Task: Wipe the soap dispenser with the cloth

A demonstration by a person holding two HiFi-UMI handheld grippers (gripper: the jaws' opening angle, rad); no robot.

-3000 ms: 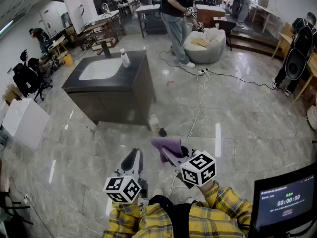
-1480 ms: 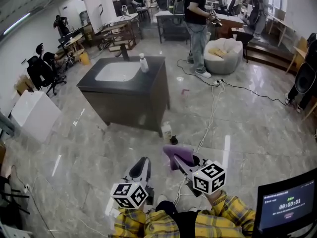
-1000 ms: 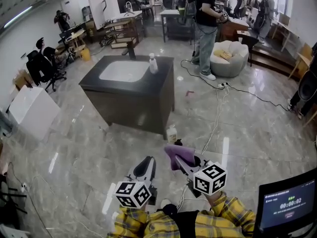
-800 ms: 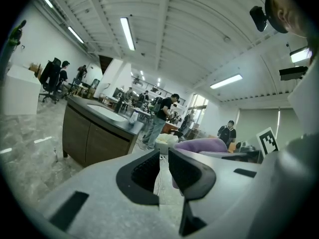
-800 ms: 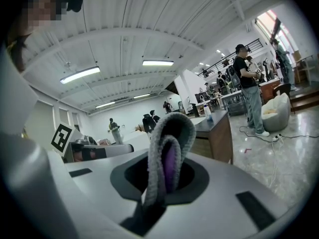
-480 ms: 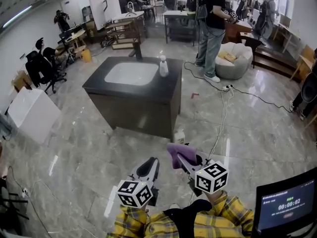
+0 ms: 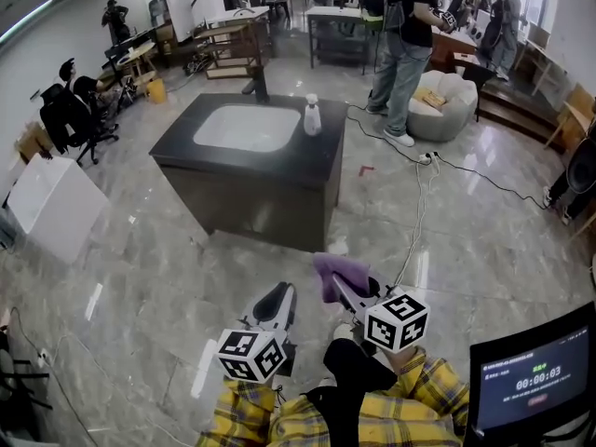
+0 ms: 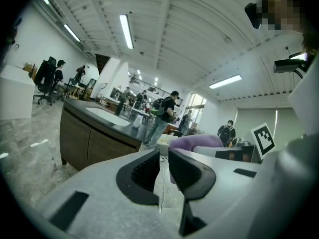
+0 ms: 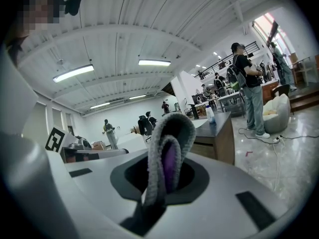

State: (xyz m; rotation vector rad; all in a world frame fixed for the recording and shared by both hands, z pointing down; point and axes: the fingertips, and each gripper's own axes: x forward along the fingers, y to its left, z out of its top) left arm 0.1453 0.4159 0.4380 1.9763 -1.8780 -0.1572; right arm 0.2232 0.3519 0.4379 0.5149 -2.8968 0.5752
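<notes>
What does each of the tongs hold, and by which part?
The right tongs pinch the purple cloth just behind its fold, which sticks out. The left tongs hold nothing.

Light: was bright and even, from ceiling tubes [image 8: 126, 31].
Glare: white streaks lay on the polished floor [image 7: 421, 270].
Distortion: strong fisheye bend, dark corners in both gripper views.
Focus: near jaws looked slightly soft.
</notes>
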